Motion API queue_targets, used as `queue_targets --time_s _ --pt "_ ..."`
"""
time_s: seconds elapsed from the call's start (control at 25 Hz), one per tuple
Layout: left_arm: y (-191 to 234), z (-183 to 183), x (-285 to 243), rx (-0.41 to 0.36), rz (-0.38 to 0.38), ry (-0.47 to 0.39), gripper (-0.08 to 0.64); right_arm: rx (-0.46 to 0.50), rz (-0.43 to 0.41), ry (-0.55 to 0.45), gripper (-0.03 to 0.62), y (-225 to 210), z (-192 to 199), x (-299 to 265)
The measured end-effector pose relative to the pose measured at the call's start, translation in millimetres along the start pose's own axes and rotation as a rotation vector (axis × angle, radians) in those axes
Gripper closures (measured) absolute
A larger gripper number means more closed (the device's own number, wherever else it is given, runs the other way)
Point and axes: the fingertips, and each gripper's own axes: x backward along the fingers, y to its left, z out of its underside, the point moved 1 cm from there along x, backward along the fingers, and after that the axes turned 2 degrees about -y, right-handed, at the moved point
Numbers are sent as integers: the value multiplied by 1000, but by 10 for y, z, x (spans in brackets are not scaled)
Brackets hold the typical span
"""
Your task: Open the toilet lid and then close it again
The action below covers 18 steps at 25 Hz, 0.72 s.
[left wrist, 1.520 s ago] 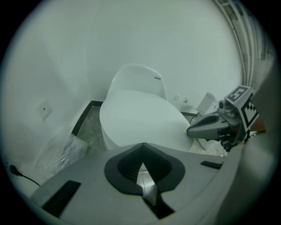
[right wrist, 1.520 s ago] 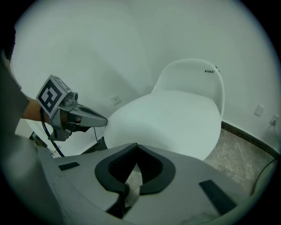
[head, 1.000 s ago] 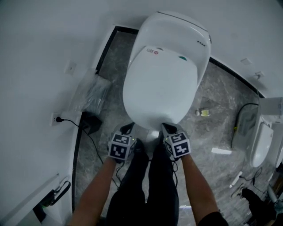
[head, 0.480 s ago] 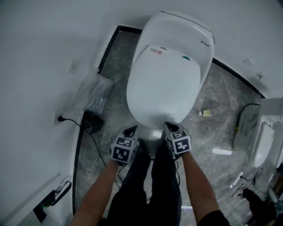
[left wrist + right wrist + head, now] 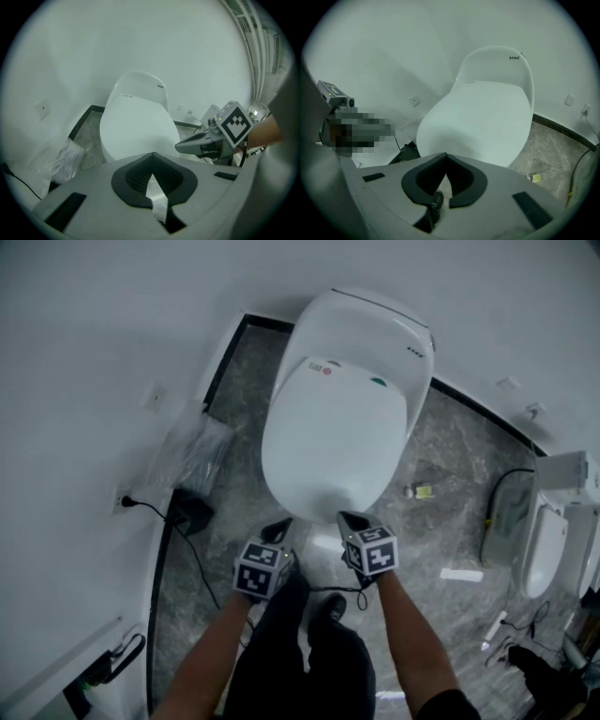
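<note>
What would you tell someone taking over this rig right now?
Left gripper: jaws together, empty, close to the front edge of the toilet lid.
Right gripper: jaws together, empty, beside the left one at that same edge.
Lid: down and closed; neither gripper holds it.
Done: cannot tell whether it was already opened once.
Left: if not, lift it from the front edge, then lower it.

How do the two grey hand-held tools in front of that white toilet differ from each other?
The left grey tool sits lower in the head view, tip over the grey marbled floor; the right grey tool reaches the front rim of the white toilet lid, contact unclear. The left tool leans rightward, the right one leftward. Both have shut, empty jaws, a marker cube, and point at the closed lid.
</note>
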Motion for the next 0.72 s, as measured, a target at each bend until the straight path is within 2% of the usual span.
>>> queue_targets --time_s 0.2,0.48,0.72 --pt "-227 -301 58 -18 20 -51 554 -27 -16 -63 580 114 -176 354" --pt "-541 -710 468 -43 3 -155 554 -29 -51 -230 581 434 -541 982" --pt "-1021 -952 849 -169 -25 -205 554 62 -68 -377 581 581 -829 1796"
